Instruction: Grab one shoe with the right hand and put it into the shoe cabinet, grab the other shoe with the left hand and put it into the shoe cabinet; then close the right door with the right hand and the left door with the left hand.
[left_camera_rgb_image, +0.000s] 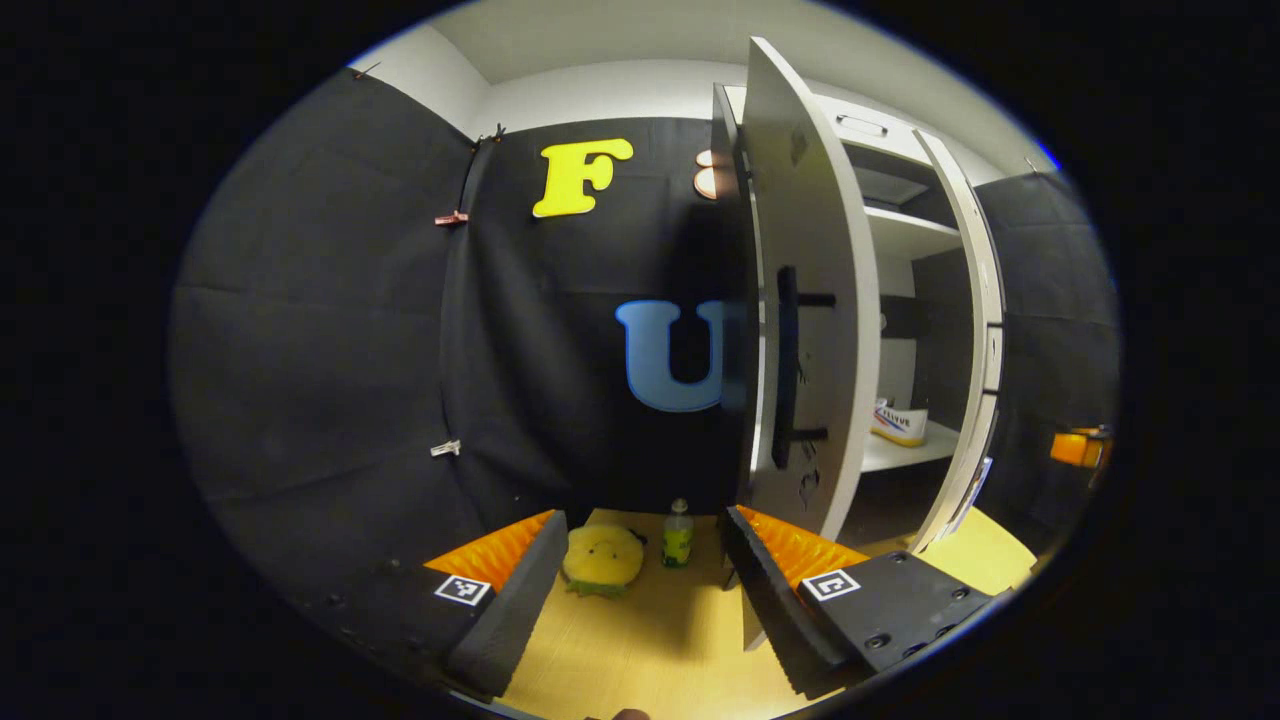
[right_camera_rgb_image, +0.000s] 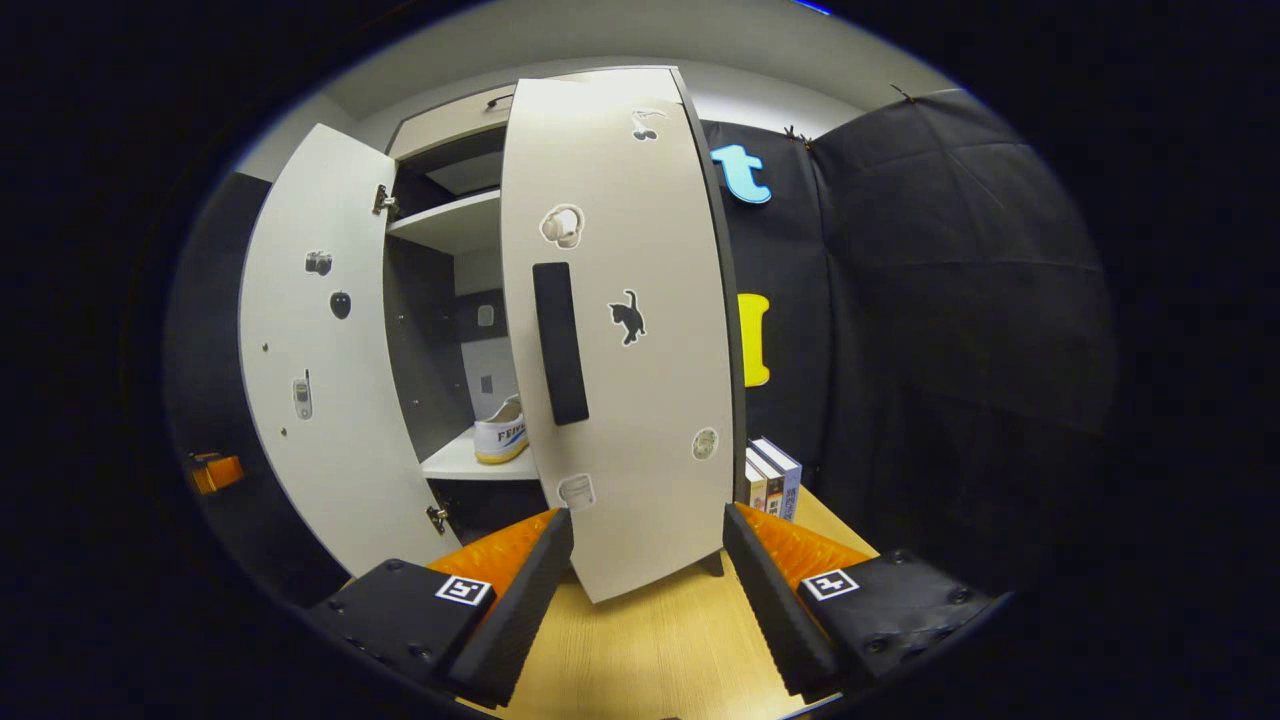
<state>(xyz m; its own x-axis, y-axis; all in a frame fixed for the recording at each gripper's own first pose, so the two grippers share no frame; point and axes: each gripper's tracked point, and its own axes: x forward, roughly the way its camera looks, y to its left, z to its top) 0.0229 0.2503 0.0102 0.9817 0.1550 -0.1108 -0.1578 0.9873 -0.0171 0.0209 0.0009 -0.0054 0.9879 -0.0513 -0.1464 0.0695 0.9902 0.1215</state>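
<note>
In the left gripper view, the left gripper (left_camera_rgb_image: 640, 590) hangs with jaws apart and empty over the pale wooden bench (left_camera_rgb_image: 650, 650), before the white shoe cabinet's left door (left_camera_rgb_image: 805, 300), which stands ajar. A white canvas shoe (left_camera_rgb_image: 900, 422) rests on the cabinet shelf (left_camera_rgb_image: 905, 450).

In the right gripper view, the right gripper (right_camera_rgb_image: 645, 590) also has its jaws spread and empty, facing the half-open right door (right_camera_rgb_image: 640, 400); the shoe (right_camera_rgb_image: 502, 435) sits on the shelf behind it.

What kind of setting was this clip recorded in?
Likely a staged booth, not a real home: black cloth walls surround a white cabinet with open doors, a shoe on its shelf, all on a wood floor.
</note>
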